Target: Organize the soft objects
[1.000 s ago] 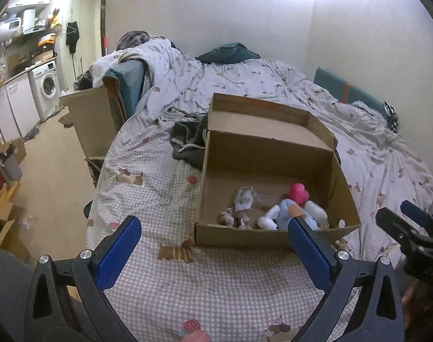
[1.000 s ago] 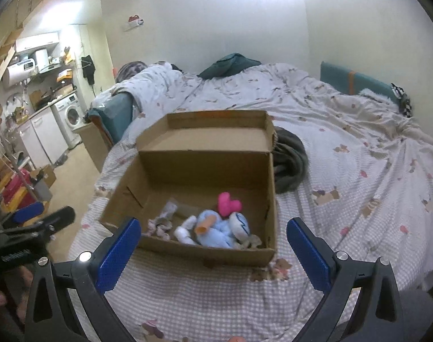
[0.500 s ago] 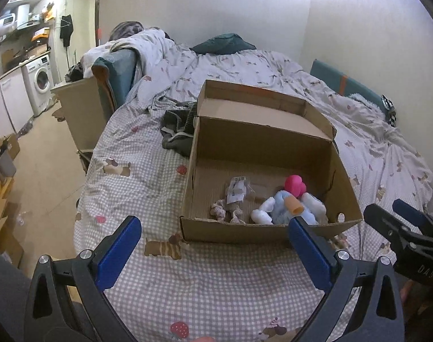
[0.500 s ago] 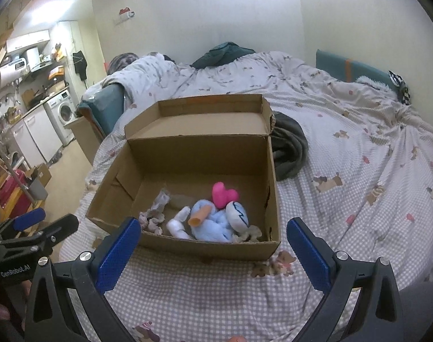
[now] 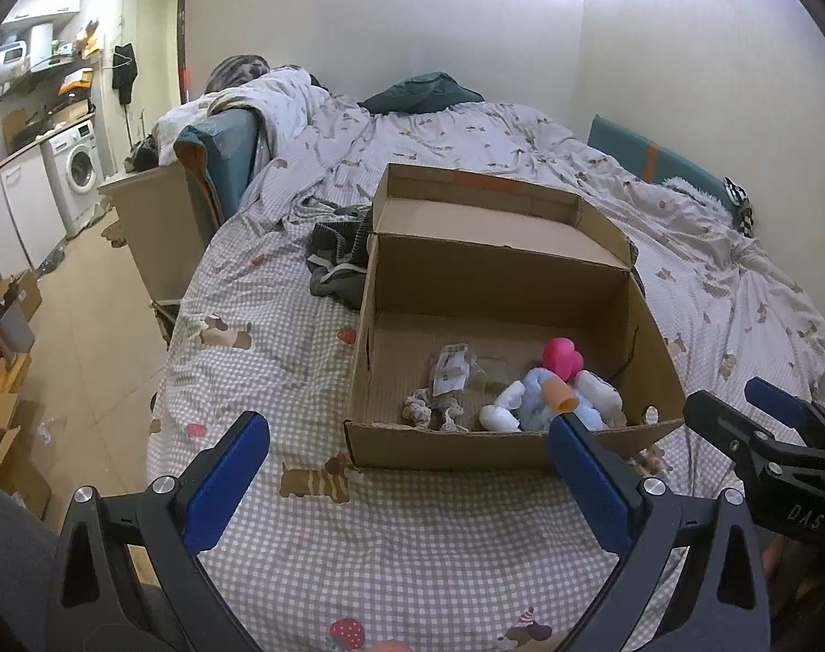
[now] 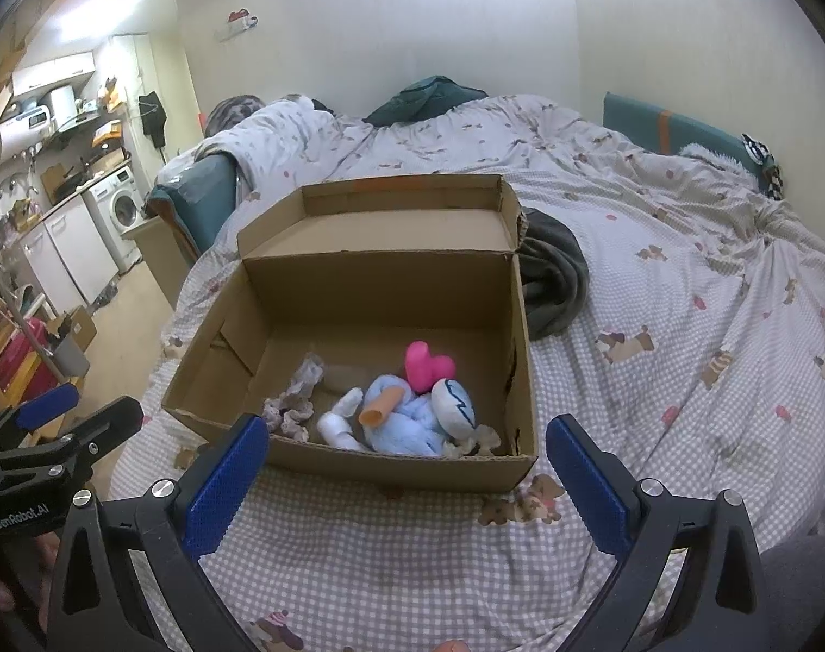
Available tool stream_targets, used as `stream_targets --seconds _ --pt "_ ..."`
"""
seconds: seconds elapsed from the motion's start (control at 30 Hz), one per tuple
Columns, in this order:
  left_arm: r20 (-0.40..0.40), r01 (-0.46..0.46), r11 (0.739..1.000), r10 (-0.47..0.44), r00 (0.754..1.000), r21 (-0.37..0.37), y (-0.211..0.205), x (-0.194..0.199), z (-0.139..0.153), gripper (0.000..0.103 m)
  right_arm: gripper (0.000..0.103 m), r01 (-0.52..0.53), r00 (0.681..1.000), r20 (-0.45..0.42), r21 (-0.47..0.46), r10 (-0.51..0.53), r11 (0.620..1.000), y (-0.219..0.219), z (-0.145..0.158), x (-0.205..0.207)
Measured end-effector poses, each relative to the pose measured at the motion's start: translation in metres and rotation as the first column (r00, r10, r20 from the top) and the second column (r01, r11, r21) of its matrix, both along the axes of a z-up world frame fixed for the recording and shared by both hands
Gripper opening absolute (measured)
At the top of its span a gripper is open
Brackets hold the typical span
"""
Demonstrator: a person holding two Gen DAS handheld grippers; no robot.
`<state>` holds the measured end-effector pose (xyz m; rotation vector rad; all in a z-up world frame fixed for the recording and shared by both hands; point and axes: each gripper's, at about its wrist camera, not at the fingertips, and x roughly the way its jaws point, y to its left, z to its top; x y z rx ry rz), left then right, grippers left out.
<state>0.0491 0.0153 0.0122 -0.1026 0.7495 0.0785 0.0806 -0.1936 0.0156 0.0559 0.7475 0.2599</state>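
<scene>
On the bed (image 6: pixel 684 282), at twelve o'clock and nearer than a second ago: open box (image 6: pixel 391 293) holding blue plush (image 6: pixel 407 424) and pink heart (image 6: pixel 426 372), both grippers' fingers (image 6: pixel 225 483) spread wide, empty, closing in for a pick.

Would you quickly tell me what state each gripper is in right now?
Left gripper: open, holding nothing.
Right gripper: open, holding nothing.
</scene>
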Motion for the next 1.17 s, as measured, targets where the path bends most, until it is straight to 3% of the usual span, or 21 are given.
stream_targets --seconds 1.17 --pt "0.004 0.011 1.000 -0.011 1.000 -0.023 -0.0012 -0.0041 -0.0066 0.103 0.103 0.006 1.000 -0.009 0.017 -0.006 1.000 -0.0024 -0.0014 0.0013"
